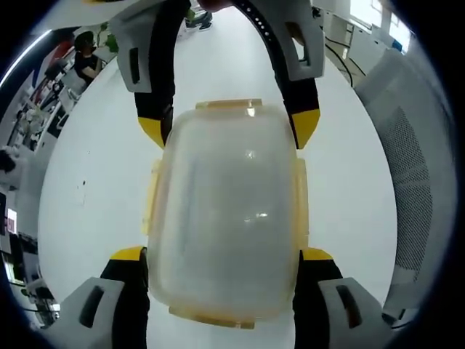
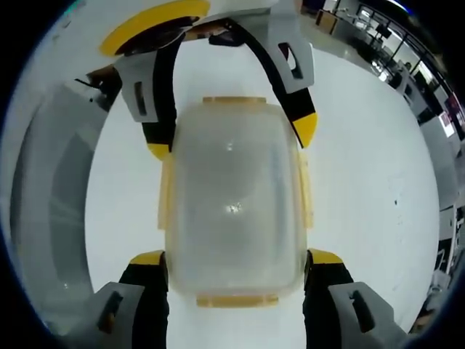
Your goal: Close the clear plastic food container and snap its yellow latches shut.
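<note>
On a white table (image 1: 94, 167), the clear plastic food container (image 1: 229, 211) is sitting with its lid on, and both grippers are reaching in at it from opposite ends. Along the lid's edges the yellow latches (image 1: 298, 200) are showing as pale yellow strips, though whether they are snapped down cannot be told. Looking through the left gripper view, the left gripper (image 1: 221, 256) is holding its jaws wide, one yellow-tipped jaw standing at each side of the container's near end, right against the walls; whether they are actually pressing on it cannot be told. Opposite, the right gripper (image 1: 230, 129) is coming in from the top of that view, its two jaws spread around the container's far end. Seen in the right gripper view, the same container (image 2: 232, 203) is lying between the right gripper (image 2: 234, 257) jaws at the bottom, while the left gripper (image 2: 232, 138) is flanking the far end. Beside the table, a grey mesh chair back (image 1: 407, 167) is standing.
</note>
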`<state>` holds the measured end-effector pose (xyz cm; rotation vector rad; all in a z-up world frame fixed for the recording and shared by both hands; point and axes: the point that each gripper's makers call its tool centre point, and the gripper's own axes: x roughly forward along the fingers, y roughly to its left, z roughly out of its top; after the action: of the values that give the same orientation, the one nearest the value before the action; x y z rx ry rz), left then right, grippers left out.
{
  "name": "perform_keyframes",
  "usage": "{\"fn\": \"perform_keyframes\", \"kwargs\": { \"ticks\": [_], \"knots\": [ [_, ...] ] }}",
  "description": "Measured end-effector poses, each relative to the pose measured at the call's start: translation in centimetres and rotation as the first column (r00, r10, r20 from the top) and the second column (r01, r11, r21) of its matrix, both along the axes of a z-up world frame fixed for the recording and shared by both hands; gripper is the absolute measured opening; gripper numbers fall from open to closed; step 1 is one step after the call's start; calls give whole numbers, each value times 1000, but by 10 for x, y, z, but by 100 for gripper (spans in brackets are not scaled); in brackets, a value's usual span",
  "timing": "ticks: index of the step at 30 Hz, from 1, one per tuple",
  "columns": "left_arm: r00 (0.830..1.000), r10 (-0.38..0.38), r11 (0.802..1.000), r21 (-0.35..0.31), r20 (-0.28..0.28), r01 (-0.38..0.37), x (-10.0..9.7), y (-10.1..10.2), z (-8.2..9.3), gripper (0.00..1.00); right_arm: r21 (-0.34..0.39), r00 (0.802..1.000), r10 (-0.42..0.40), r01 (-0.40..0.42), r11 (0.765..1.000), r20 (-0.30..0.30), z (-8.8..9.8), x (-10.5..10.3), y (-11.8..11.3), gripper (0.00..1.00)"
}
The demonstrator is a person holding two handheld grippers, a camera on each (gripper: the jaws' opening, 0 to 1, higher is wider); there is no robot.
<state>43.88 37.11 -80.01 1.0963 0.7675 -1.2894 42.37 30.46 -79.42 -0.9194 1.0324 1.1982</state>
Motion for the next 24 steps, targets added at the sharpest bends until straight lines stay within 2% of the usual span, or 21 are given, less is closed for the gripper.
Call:
{"fn": "perform_keyframes", "kwargs": {
  "ticks": [11,14,16,18,21,24],
  "knots": [
    [1000,-4,1000,9,16,3,0,0,-1,83,-2,1000,0,0,1000,10,0,0,0,77],
    [997,-55,998,41,52,53,-1,4,-2,84,0,1000,4,-4,1000,19,1,0,0,77],
    [997,-57,998,40,45,55,-3,6,-2,84,4,999,8,-9,1000,32,3,-1,-1,77],
    [1000,-22,1000,-2,7,22,-6,4,2,85,8,999,10,-11,1000,52,5,0,-1,77],
    [999,-39,999,-22,29,40,-4,3,7,86,46,998,-32,30,999,57,12,1,-1,78],
    [999,-20,999,-38,36,22,-4,1,10,91,72,996,-53,48,996,69,18,3,-1,82]
  ]
}}
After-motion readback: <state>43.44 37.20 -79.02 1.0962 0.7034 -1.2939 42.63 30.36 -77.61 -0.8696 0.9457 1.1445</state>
